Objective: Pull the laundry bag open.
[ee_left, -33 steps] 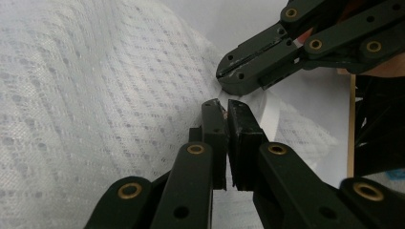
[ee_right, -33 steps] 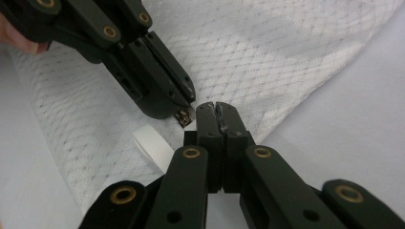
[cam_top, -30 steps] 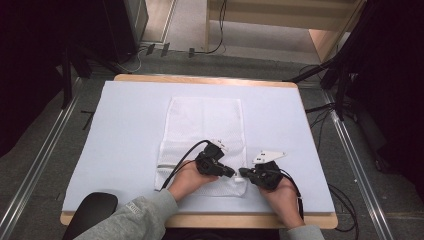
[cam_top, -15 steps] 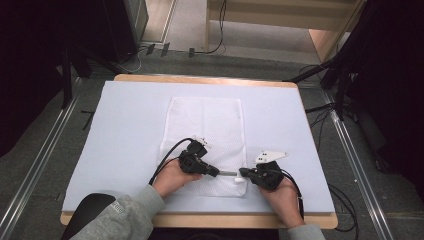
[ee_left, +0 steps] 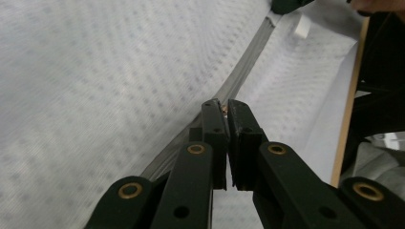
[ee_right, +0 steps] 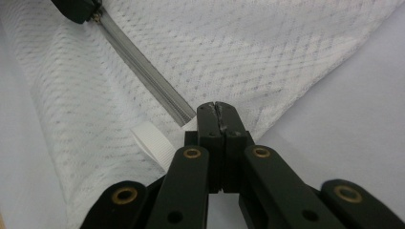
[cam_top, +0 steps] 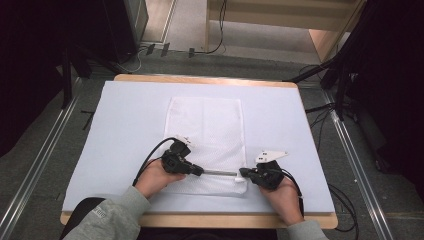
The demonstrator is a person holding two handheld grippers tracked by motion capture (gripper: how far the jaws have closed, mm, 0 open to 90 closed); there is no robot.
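Observation:
A white mesh bag (cam_top: 205, 125) lies flat on the pale mat (cam_top: 125, 115). Its grey zipper (cam_top: 220, 173) runs along the near edge. My left gripper (cam_top: 200, 171) is shut on the zipper pull, and in the left gripper view a small metal piece sits between the tips (ee_left: 223, 107) on the zipper (ee_left: 248, 67). My right gripper (cam_top: 243, 172) is shut on the bag's zipper end at the right. In the right gripper view the closed tips (ee_right: 217, 109) meet the zipper (ee_right: 138, 62) beside a white loop tab (ee_right: 153, 143). The left gripper (ee_right: 79, 8) shows farther up that zipper.
The mat covers a wooden table (cam_top: 200, 79) whose edge shows at the back and front. Cables (cam_top: 150, 160) trail from both grippers. Dark stands (cam_top: 345, 75) and floor rails (cam_top: 40, 165) flank the table.
My left gripper has slid left along the zipper, away from the right gripper, and a grey stretch of zipper now shows between them. The right gripper has stayed put.

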